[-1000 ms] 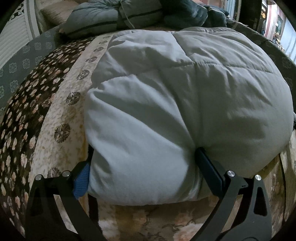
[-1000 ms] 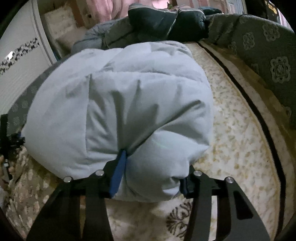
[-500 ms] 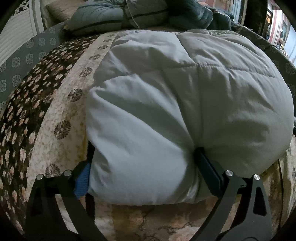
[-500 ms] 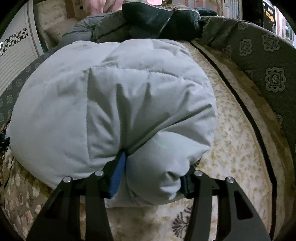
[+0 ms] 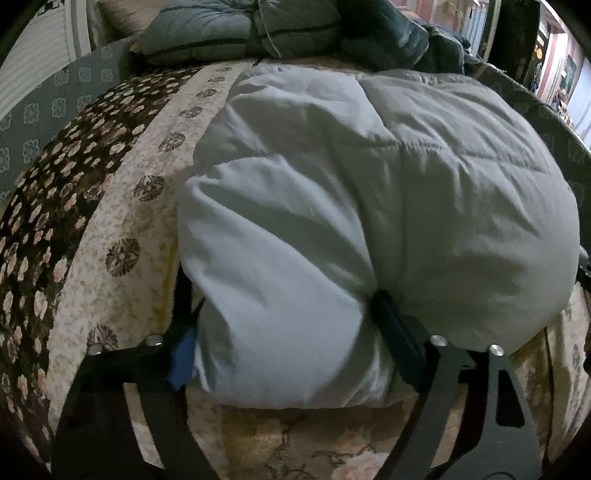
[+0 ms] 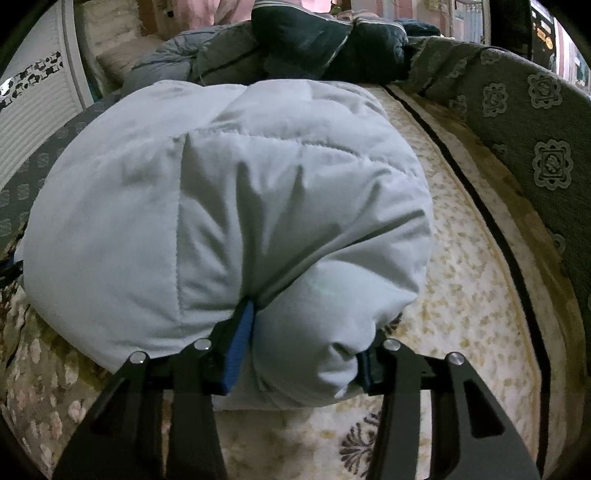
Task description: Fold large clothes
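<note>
A pale grey-blue quilted puffer jacket [image 5: 369,184] lies bundled and folded over on a floral bedspread [image 5: 110,240]. My left gripper [image 5: 284,306] grips the near left end of the bundle. Its jaws are closing, with thick padding bulging between them, and the right finger [image 5: 391,325] is dug deep into a crease. In the right wrist view the same jacket [image 6: 221,203] fills the middle. My right gripper [image 6: 306,332] is closing on the near right end, and its blue pad [image 6: 240,343] is pressed into a fold.
A heap of dark grey and navy padded garments [image 5: 258,29] lies at the far end of the bed [image 6: 314,37]. A grey patterned raised edge [image 6: 535,147] runs along the right side. A white slatted panel [image 6: 33,110] stands at the left.
The left gripper's fingers have drawn closer together, squeezing the jacket's end narrower. Both views sit slightly lower and closer to the bundle. The right grip looks about the same.
</note>
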`<action>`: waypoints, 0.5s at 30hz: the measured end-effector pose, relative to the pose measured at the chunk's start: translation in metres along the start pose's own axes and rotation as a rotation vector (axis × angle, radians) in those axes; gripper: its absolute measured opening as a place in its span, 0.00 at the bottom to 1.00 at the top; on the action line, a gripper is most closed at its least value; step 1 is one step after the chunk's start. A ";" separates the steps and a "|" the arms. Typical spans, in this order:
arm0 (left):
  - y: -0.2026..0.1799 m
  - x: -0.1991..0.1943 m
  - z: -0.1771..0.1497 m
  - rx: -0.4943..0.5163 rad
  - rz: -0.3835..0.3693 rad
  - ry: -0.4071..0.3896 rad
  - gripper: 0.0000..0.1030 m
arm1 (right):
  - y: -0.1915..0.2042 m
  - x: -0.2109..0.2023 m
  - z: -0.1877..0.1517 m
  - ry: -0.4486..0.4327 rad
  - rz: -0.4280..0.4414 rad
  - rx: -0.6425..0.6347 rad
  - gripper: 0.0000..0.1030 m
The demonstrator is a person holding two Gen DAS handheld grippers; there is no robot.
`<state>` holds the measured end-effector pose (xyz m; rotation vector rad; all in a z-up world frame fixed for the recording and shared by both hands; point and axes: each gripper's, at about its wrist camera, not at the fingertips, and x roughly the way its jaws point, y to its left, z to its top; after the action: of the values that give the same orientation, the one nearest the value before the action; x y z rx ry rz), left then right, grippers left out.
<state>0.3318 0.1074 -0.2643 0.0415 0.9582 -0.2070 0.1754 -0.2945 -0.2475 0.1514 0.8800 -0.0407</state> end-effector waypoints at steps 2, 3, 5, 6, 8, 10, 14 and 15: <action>0.002 -0.003 0.004 -0.003 -0.002 0.002 0.70 | -0.002 0.000 0.002 0.000 0.008 -0.007 0.44; 0.003 -0.003 0.006 -0.001 -0.001 0.005 0.68 | -0.003 0.001 0.003 0.000 0.010 -0.011 0.44; 0.003 -0.004 0.007 0.006 0.004 0.009 0.67 | -0.005 0.001 0.003 -0.002 0.012 -0.016 0.43; 0.003 -0.004 0.007 0.006 0.007 0.010 0.66 | -0.004 0.000 0.003 -0.005 0.010 -0.016 0.42; 0.004 -0.006 0.008 0.006 0.007 0.011 0.63 | -0.005 -0.004 0.003 -0.023 0.002 -0.011 0.37; 0.006 -0.010 0.011 -0.001 0.007 0.012 0.55 | -0.010 -0.011 0.004 -0.049 0.023 0.035 0.32; 0.014 -0.021 0.019 -0.052 -0.024 0.019 0.36 | -0.026 -0.025 0.012 -0.077 0.105 0.128 0.25; 0.016 -0.025 0.022 -0.065 -0.036 0.017 0.32 | -0.028 -0.029 0.015 -0.085 0.117 0.132 0.24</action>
<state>0.3391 0.1245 -0.2326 -0.0333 0.9822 -0.2087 0.1658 -0.3255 -0.2192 0.3226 0.7827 0.0039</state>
